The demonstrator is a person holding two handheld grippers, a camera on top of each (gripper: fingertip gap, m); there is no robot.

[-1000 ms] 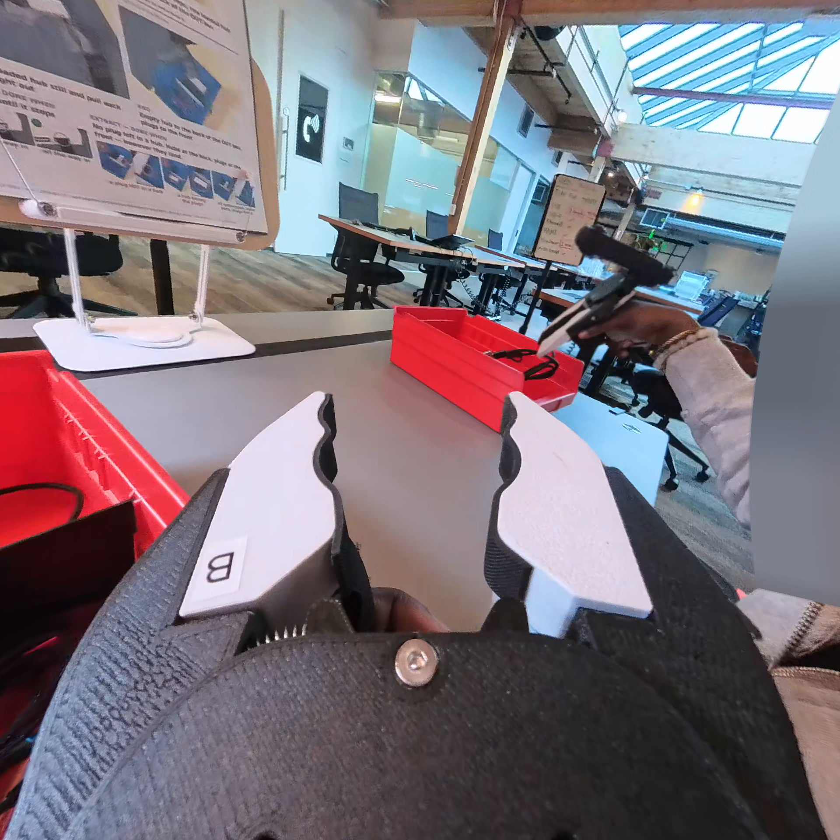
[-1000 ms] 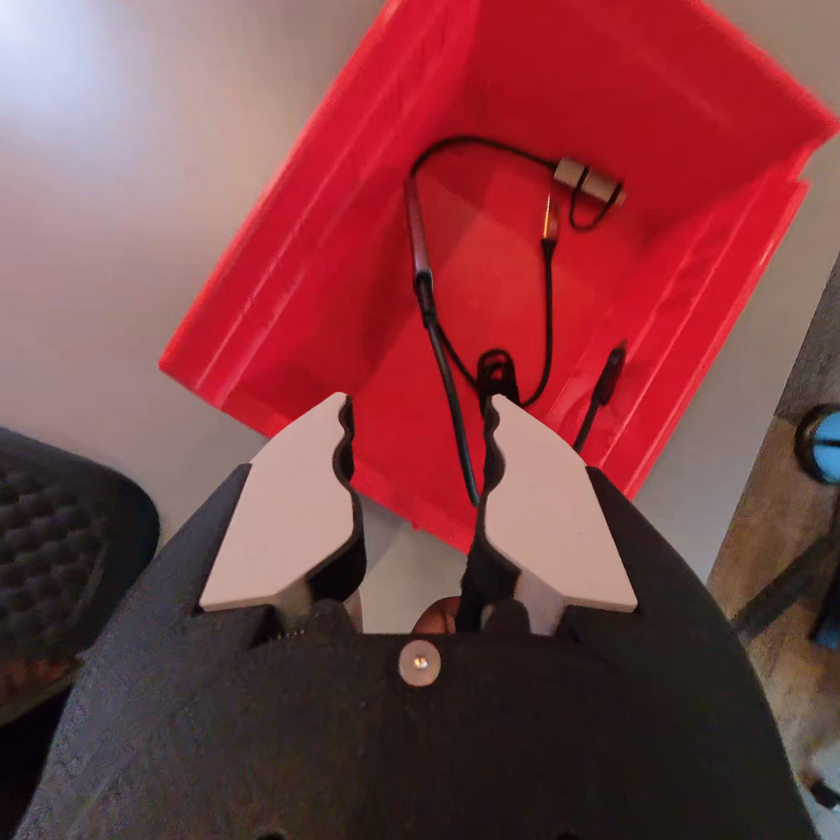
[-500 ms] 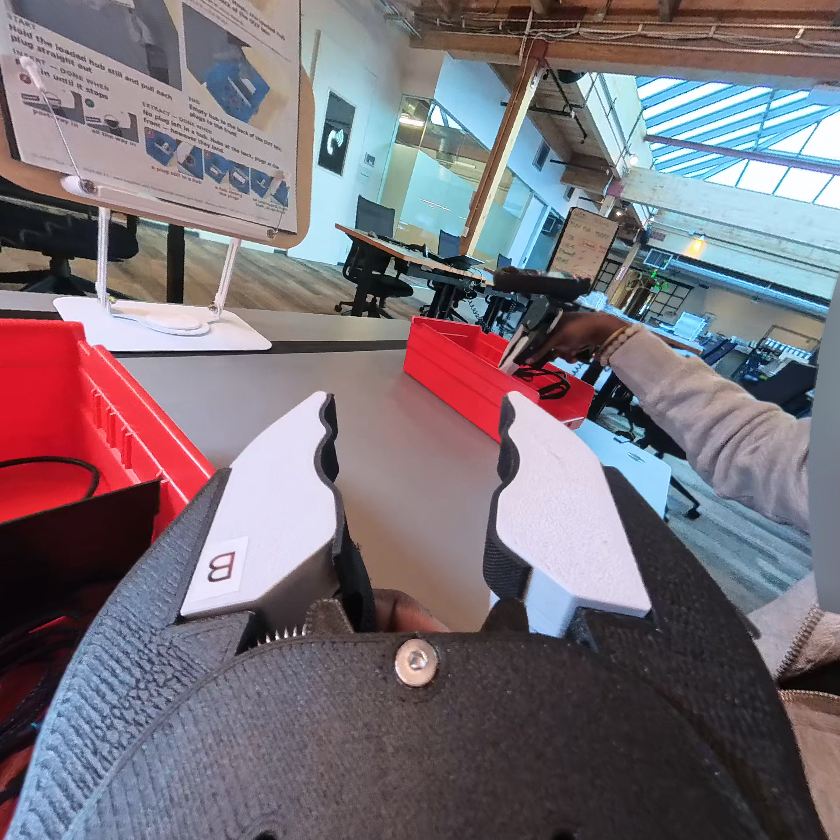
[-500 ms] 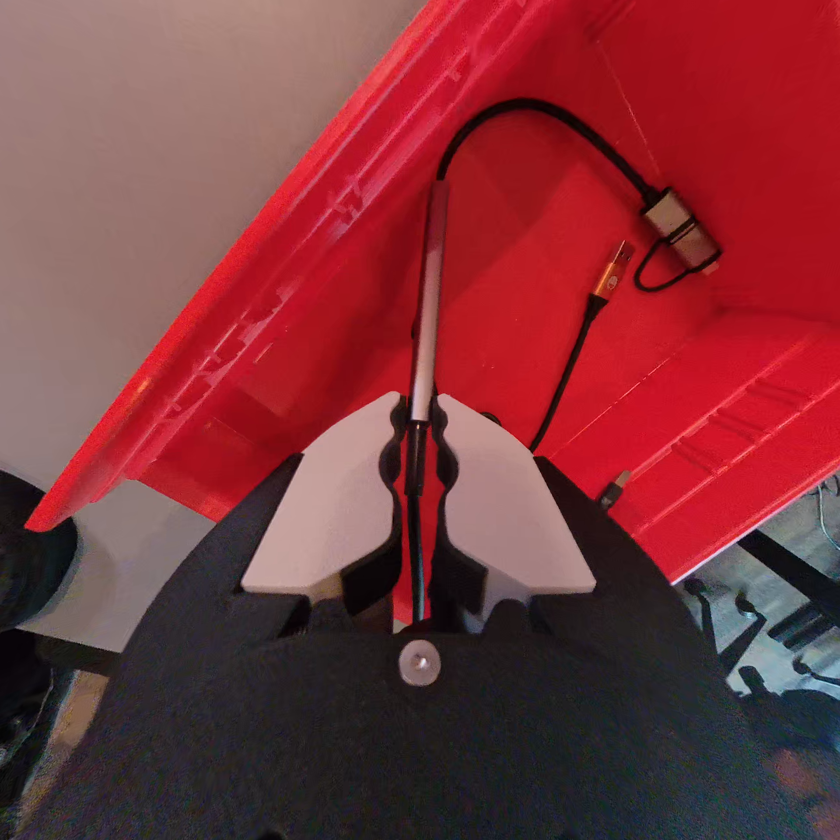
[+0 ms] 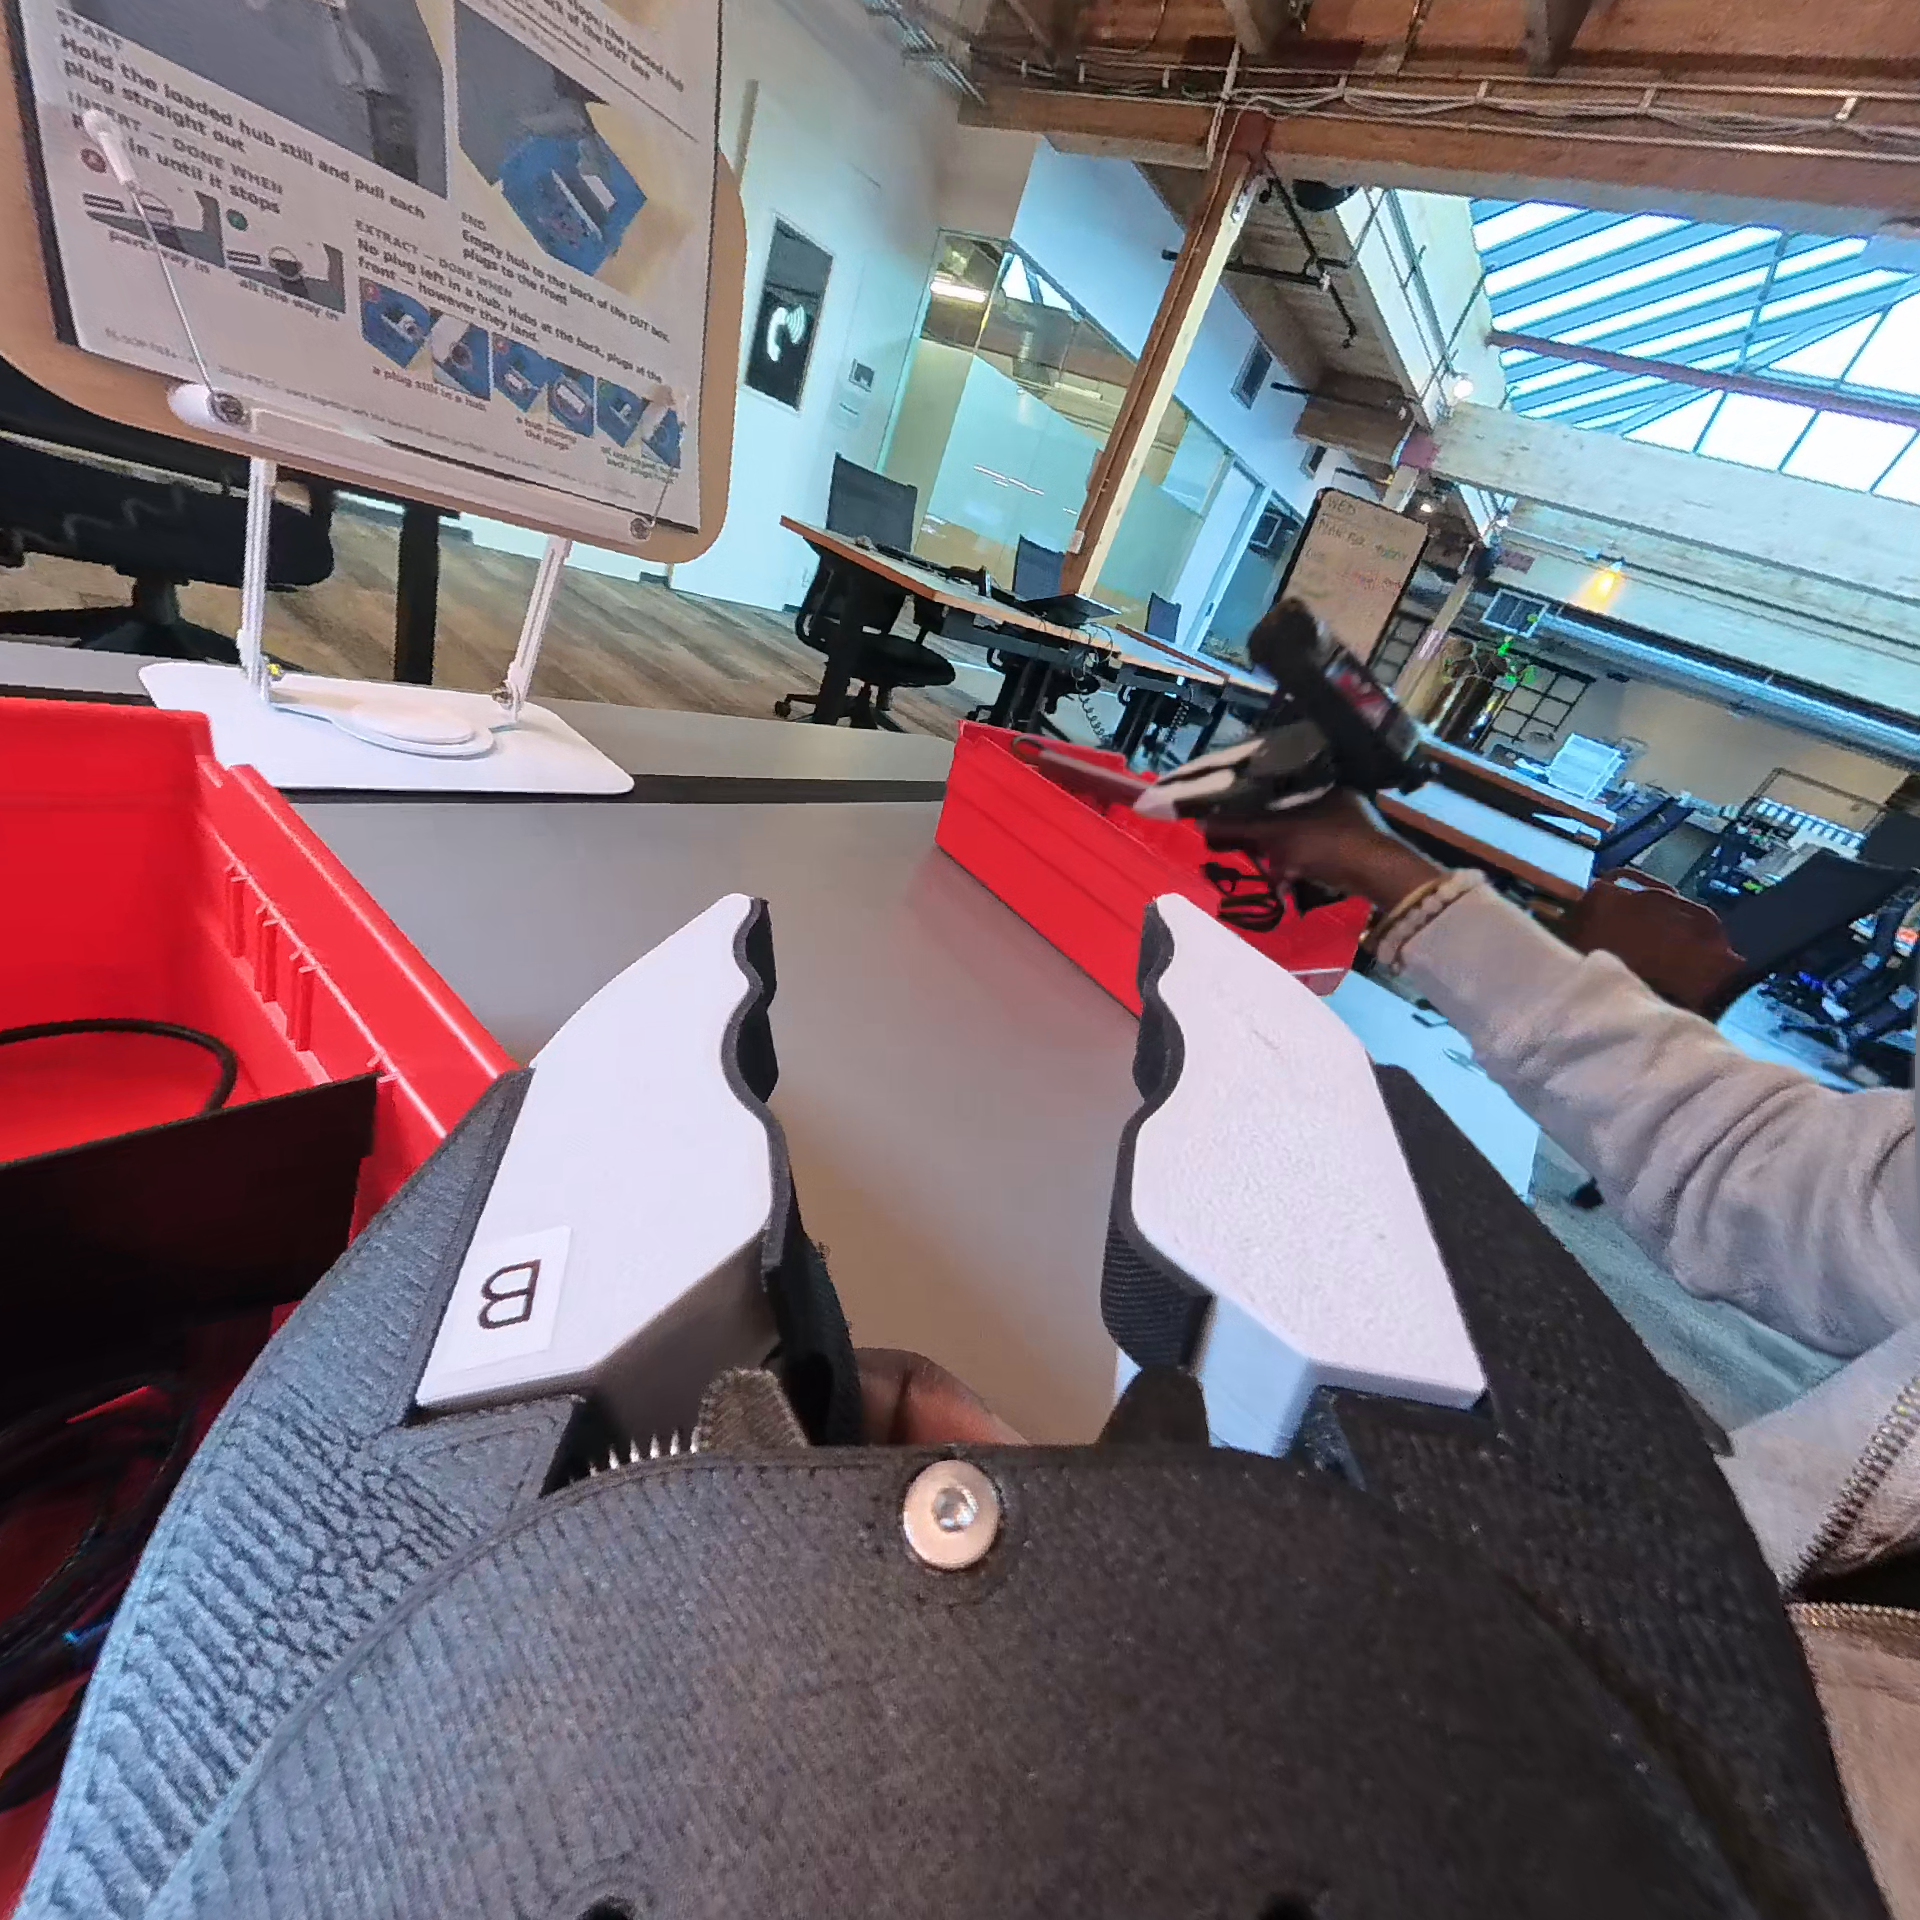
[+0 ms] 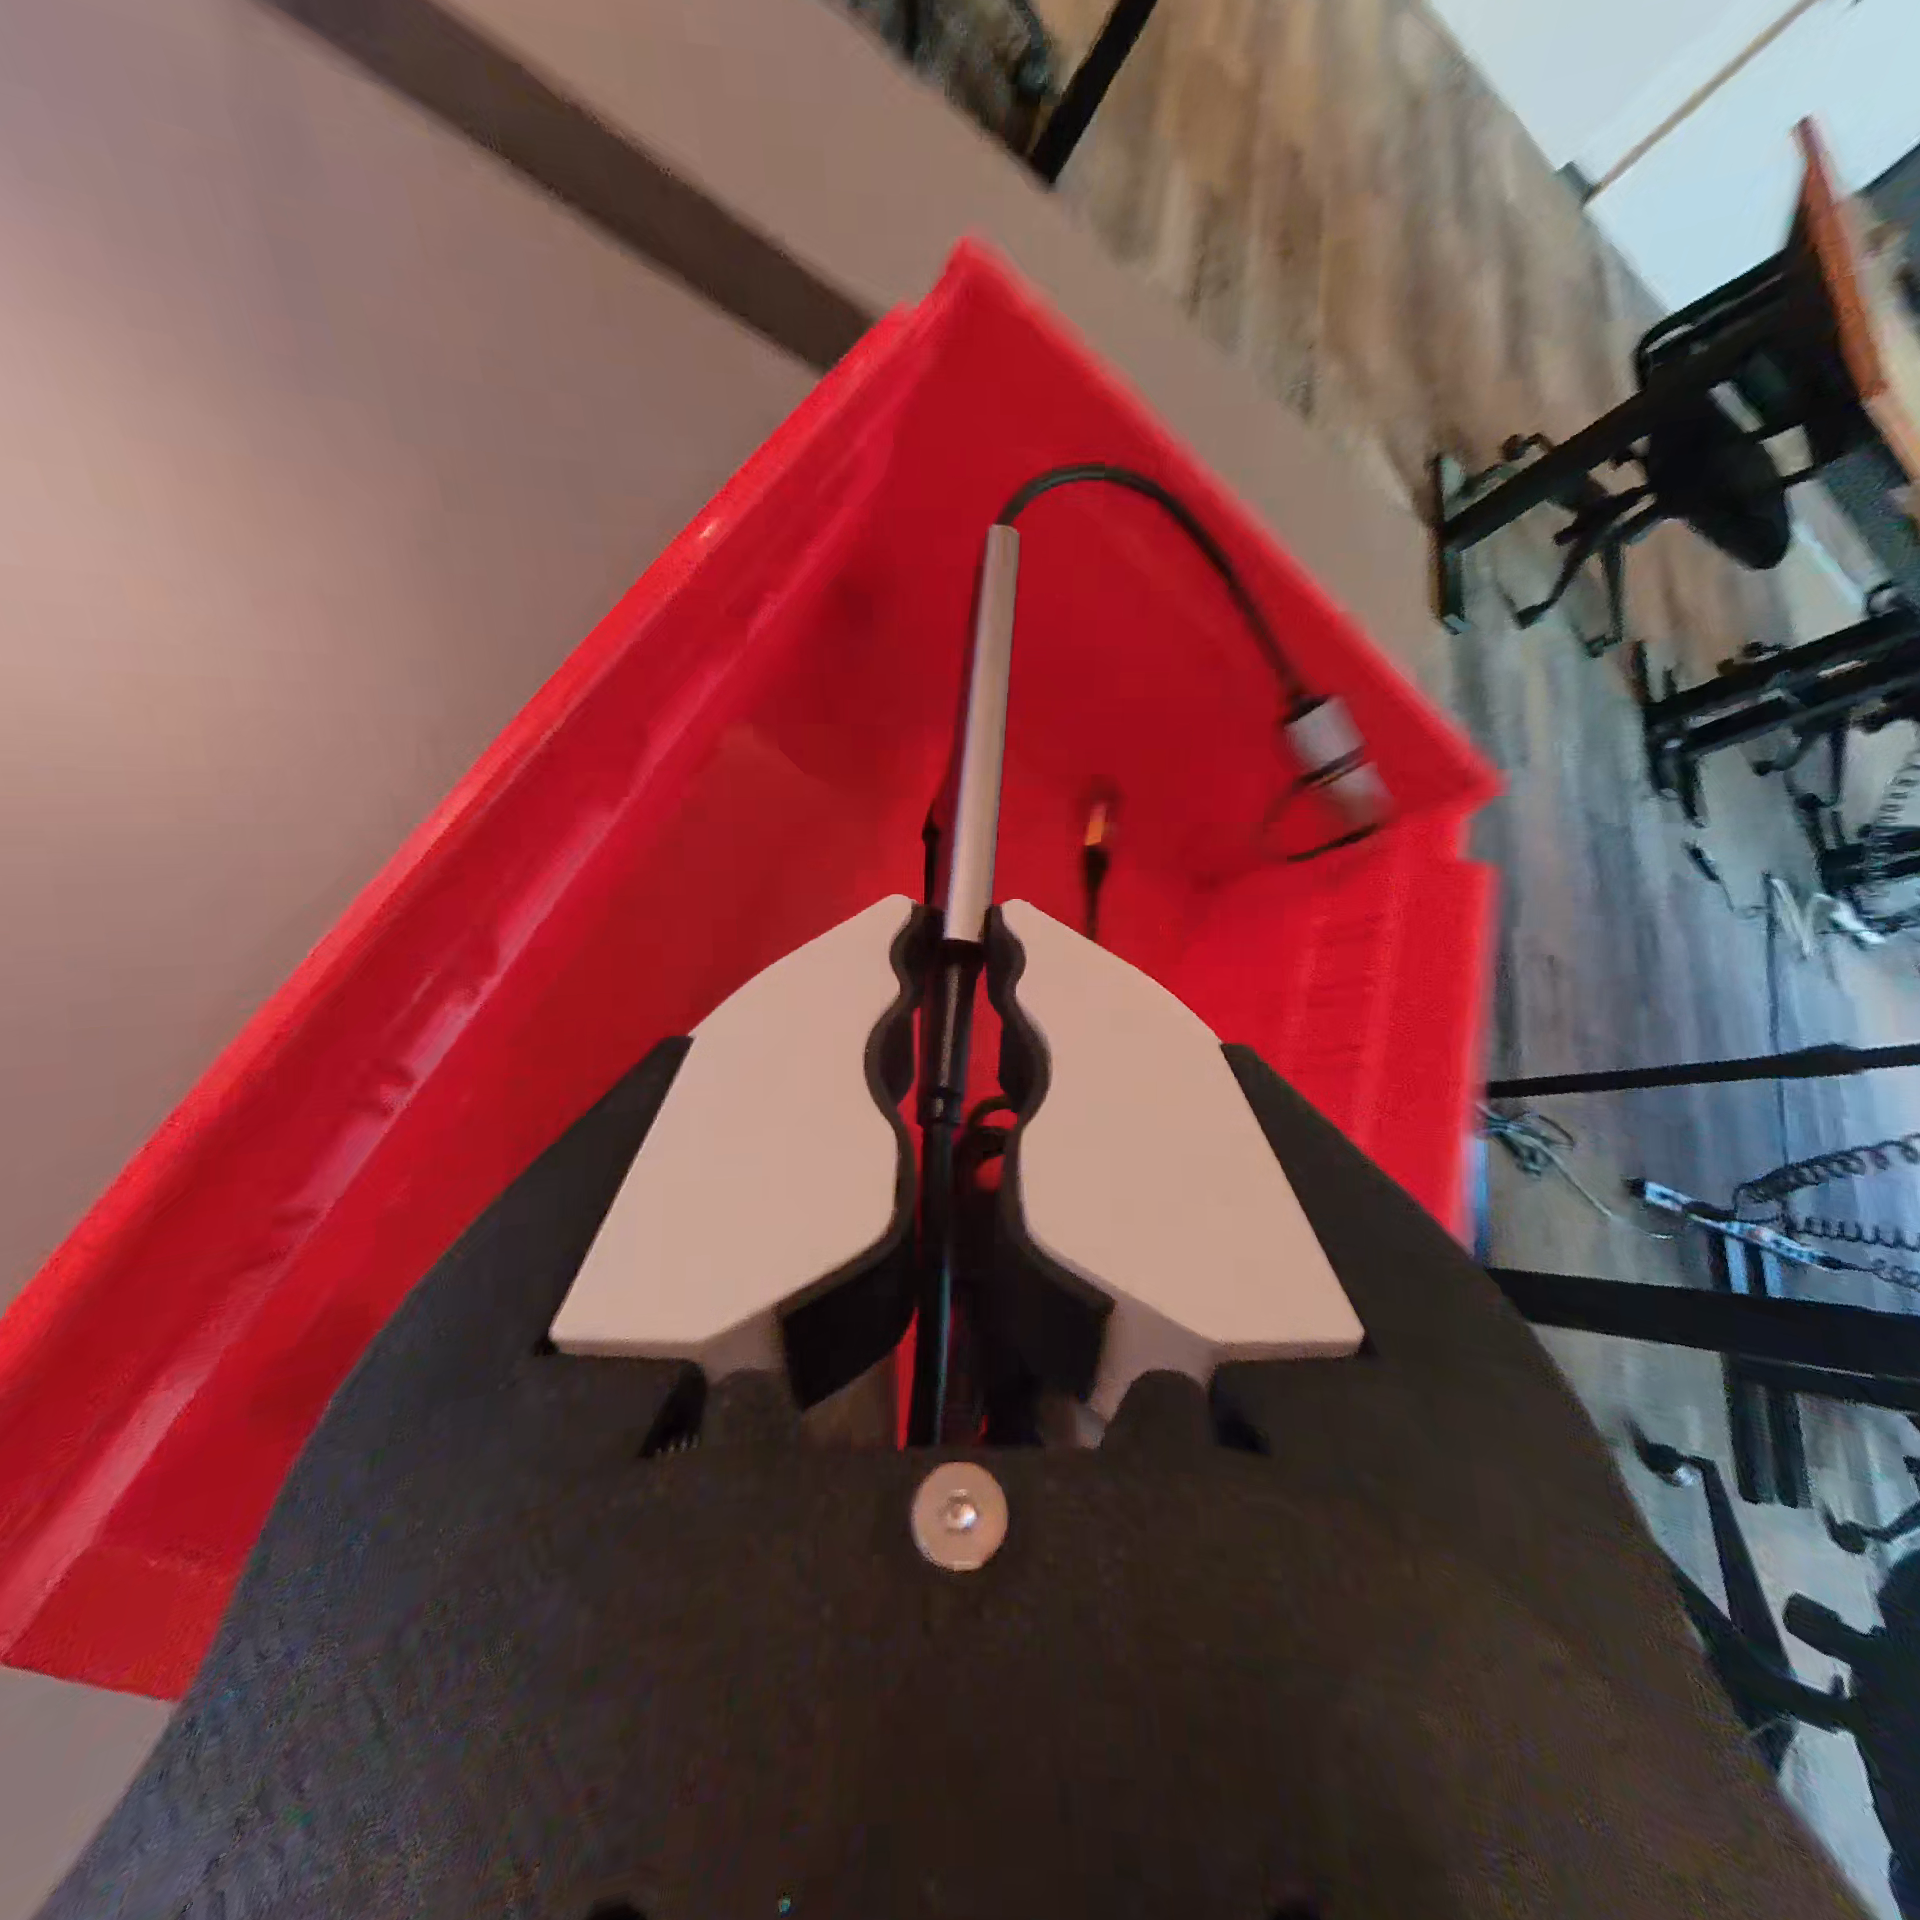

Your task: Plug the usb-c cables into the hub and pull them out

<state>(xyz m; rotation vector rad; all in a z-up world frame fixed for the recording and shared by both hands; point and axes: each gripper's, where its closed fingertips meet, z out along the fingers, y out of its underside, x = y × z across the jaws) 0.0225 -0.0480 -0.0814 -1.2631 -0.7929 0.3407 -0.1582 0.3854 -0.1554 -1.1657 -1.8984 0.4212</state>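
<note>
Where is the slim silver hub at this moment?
In the right wrist view the hub sticks out forward from the shut right claw, raised over the red bin, with its black cable curving off its far end.

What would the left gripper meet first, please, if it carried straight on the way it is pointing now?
Probably nothing soon: the open left gripper points across bare grey table, between the near red bin and the far red bin. The way looks free up to the table's far edge, though depth is unclear.
</note>
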